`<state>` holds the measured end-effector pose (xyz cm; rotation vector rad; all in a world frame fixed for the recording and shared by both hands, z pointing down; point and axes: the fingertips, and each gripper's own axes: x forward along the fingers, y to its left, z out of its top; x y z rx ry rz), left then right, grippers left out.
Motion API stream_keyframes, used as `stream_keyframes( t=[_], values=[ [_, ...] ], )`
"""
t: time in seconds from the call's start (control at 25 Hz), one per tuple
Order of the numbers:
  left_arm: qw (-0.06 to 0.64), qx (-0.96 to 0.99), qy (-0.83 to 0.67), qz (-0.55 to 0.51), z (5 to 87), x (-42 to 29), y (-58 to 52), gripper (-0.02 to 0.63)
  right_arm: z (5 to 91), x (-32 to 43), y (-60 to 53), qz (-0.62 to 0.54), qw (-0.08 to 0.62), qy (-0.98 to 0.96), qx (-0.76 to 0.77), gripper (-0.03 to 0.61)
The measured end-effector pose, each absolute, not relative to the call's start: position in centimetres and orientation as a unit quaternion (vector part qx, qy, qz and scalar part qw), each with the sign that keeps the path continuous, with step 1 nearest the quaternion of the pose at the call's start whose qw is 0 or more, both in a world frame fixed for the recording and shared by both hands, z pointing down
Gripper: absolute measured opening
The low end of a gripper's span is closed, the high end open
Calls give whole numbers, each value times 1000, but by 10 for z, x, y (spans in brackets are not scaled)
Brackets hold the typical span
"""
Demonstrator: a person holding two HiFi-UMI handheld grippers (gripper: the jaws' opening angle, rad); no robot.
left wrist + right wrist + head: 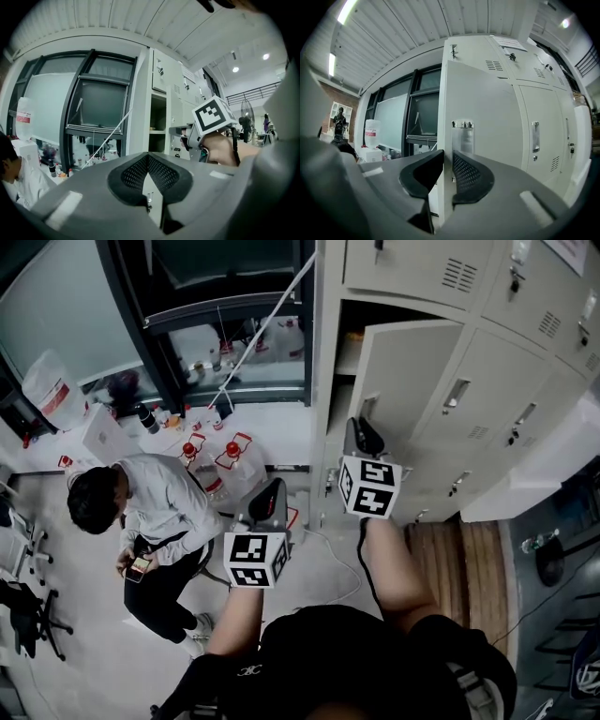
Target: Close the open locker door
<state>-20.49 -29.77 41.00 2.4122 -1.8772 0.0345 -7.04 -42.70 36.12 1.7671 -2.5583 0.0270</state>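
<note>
The open locker door (405, 381) is pale grey and swings out from the bank of lockers (506, 381); its dark compartment (349, 341) shows to the left of it. In the right gripper view the door (487, 108) fills the middle, its free edge held between the black pads. My right gripper (447, 158) is shut on that edge, below the handle plate (463, 136). From the head view the right gripper (362, 430) is at the door's lower edge. My left gripper (148, 158) hangs shut and empty, lower left of the door (271, 491).
A person (150, 512) in a white shirt crouches on the floor at the left with a phone. Big water bottles (234, 463) and clutter stand under the dark-framed window (225, 296). A white box (525, 486) and a floor fan (549, 559) are at the right.
</note>
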Motion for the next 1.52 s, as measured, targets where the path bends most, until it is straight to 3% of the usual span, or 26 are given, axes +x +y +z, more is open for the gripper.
stream_keyframes(
  t=[0.44, 0.56, 0.76, 1.16, 1.52],
  values=[
    [41, 776, -630, 15, 405, -264, -321, 0, 361, -106, -488, 1, 30, -814, 580, 67],
    [42, 772, -634, 17, 405, -274, -324, 0, 360, -106, -505, 3, 30, -808, 589, 18],
    [44, 767, -640, 19, 405, -286, -327, 0, 358, -102, -525, 11, 30, -804, 594, 12],
    [47, 769, -637, 20, 407, -274, -328, 0, 359, -103, -533, -14, 46, -809, 585, 12],
    [41, 780, -625, 13, 401, -232, -327, 0, 330, -68, -460, -36, -17, -842, 538, 12]
  ],
)
